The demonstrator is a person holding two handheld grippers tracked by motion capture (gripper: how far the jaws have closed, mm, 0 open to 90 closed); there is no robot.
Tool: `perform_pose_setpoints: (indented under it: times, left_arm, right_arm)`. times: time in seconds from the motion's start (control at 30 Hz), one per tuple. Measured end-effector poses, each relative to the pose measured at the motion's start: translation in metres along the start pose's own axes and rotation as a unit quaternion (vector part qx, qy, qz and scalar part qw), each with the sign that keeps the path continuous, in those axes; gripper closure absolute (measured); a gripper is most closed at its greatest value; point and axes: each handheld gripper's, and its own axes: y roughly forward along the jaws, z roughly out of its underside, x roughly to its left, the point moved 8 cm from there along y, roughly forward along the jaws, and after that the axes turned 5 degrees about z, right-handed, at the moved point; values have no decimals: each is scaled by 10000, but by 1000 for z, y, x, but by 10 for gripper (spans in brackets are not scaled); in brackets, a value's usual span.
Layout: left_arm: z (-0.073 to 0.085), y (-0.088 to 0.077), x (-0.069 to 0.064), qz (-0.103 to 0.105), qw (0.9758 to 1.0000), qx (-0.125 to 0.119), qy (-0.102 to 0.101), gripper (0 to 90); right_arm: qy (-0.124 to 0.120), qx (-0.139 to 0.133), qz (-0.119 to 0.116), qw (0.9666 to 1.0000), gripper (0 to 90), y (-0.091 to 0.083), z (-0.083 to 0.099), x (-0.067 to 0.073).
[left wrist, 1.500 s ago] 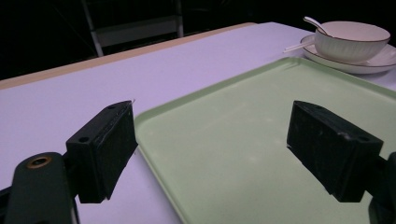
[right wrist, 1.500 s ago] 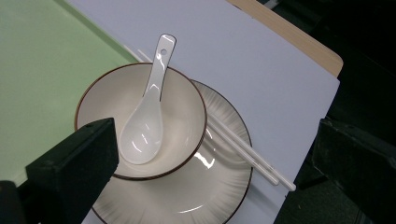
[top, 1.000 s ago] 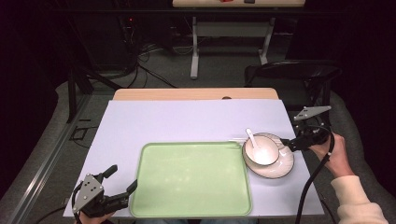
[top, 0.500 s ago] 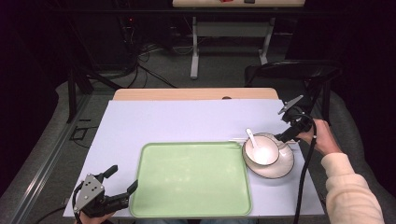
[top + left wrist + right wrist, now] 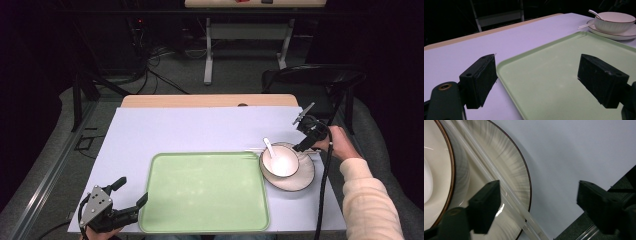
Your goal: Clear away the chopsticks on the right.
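**Chopsticks between my right jaws, not yet pinched**

My right gripper [image 5: 536, 207], jaws parted and just been closing, straddles the chopsticks [image 5: 499, 187], which run diagonally across the plate [image 5: 519, 170] rim, upper left to bottom centre, nearer the left jaw. In the high view, bottom left, my left gripper [image 5: 131, 192] waits released by the tray [image 5: 205, 192].
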Motion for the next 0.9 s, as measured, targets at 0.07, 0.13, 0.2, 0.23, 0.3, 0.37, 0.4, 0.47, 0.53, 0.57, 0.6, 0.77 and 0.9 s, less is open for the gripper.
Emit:
perform_pose_setpoints:
  times: [0.07,0.13,0.2,0.23,0.3,0.37,0.4,0.47,0.53,0.57,0.6,0.77,0.9]
  left_arm:
    - [0,0,0,-3,10000,4,-4,157]
    - [0,0,0,-8,10000,-9,-18,157]
    - [0,0,0,-8,10000,-10,-19,157]
    - [0,0,0,-8,10000,-9,-16,157]
    - [0,0,0,-6,10000,-7,-15,157]
    - [0,0,0,-9,10000,-11,-17,157]
    - [0,0,0,-12,10000,-14,-20,157]
    - [0,0,0,-15,10000,-15,-22,157]
    - [0,0,0,-17,10000,-13,-21,157]
    - [0,0,0,-17,10000,-12,-23,157]
    - [0,0,0,-22,10000,-13,-22,157]
    - [0,0,1,-37,10000,-13,-33,157]
    - [0,-1,1,-50,10000,-2,-25,157]
  right_arm:
    - [-91,47,-60,9999,256,4,-1,2]
    - [-200,69,-101,9997,346,8,-5,4]
    - [-251,60,-139,9996,386,9,-7,6]
    - [-393,106,-121,9991,400,10,-7,5]
    - [-393,139,-144,9990,416,11,-7,7]
    - [-460,217,-188,9985,489,13,-7,8]
    - [-492,207,-169,9984,529,13,-7,8]
    - [-545,91,-190,9983,576,13,-8,9]
    - [-655,100,-151,9977,607,14,-8,9]
    - [-746,174,-101,9970,622,13,-7,8]
    - [-810,138,-87,9966,650,15,-8,8]
    - [-1044,135,-50,9944,732,17,-10,9]
    - [-1191,178,-68,9927,781,20,-10,11]
